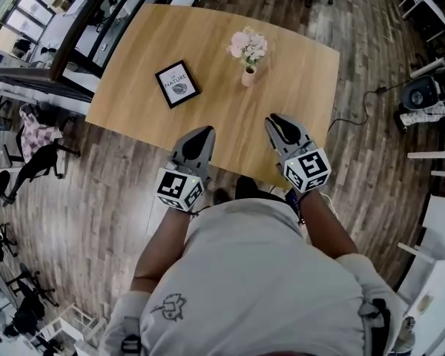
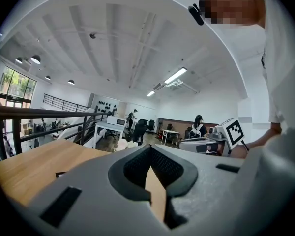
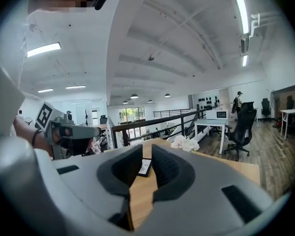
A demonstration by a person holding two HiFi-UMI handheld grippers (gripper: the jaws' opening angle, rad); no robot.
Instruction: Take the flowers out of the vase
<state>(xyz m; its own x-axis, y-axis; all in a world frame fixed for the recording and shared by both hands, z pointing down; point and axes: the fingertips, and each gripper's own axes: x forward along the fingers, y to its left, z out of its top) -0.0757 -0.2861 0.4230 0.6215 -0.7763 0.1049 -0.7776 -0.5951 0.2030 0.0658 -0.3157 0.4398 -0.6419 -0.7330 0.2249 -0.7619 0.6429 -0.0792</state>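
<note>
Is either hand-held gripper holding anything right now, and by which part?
Nothing is held: the left hand-held gripper is shut, the right hand-held gripper open, both empty; the flowers sit in the vase.

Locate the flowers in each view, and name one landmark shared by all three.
Head view: flowers, upper centre, in the vase.
Left gripper view: left of centre, small and pale.
Right gripper view: right of centre, white cluster.
Shared landmark: the wooden table.

Flowers (image 1: pixel 248 47) in vase (image 1: pixel 249 76) upper centre on table (image 1: pixel 133 95), framed print (image 1: pixel 177 84) left, left gripper (image 1: pixel 201 133) and right gripper (image 1: pixel 278 121) below, well apart.
</note>
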